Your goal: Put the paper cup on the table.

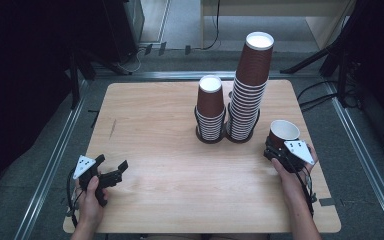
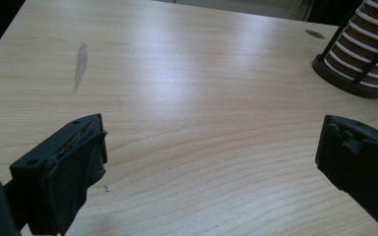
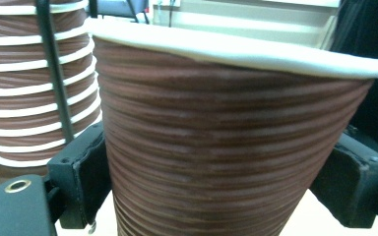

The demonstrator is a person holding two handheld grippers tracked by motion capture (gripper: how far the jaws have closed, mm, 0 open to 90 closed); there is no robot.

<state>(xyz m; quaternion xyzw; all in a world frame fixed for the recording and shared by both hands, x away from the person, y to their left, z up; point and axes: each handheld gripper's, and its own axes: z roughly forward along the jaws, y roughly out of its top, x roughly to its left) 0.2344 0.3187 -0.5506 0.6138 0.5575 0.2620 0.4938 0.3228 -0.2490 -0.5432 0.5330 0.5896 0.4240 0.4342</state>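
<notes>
So the right gripper (image 1: 286, 150) has its jaws clamped on a single brown ribbed paper cup with a white rim (image 1: 283, 132), upright at the right edge of the light wooden tabletop (image 1: 170, 165). The two wire-caged stacks of matching cups (image 1: 245, 90) sit just beside it (unclear whether it's coming off or going on). The left gripper (image 1: 111, 172) idles wide open and empty over bare wood, so I'd guess plenty is left.

Light wood table (image 1: 170, 150) with a grey scuff mark (image 2: 80, 66) toward its left side. Two stacks of brown ribbed paper cups sit side by side at the back, each in a black wire holder (image 1: 210, 136): a short stack (image 1: 210, 112) and a tall stack (image 1: 250, 90) to its right. There's a loose cup (image 1: 283, 132) upright near the right edge. Metal rails (image 1: 55, 165) run around the table, and there are cables (image 1: 315, 92) on the grey floor.
</notes>
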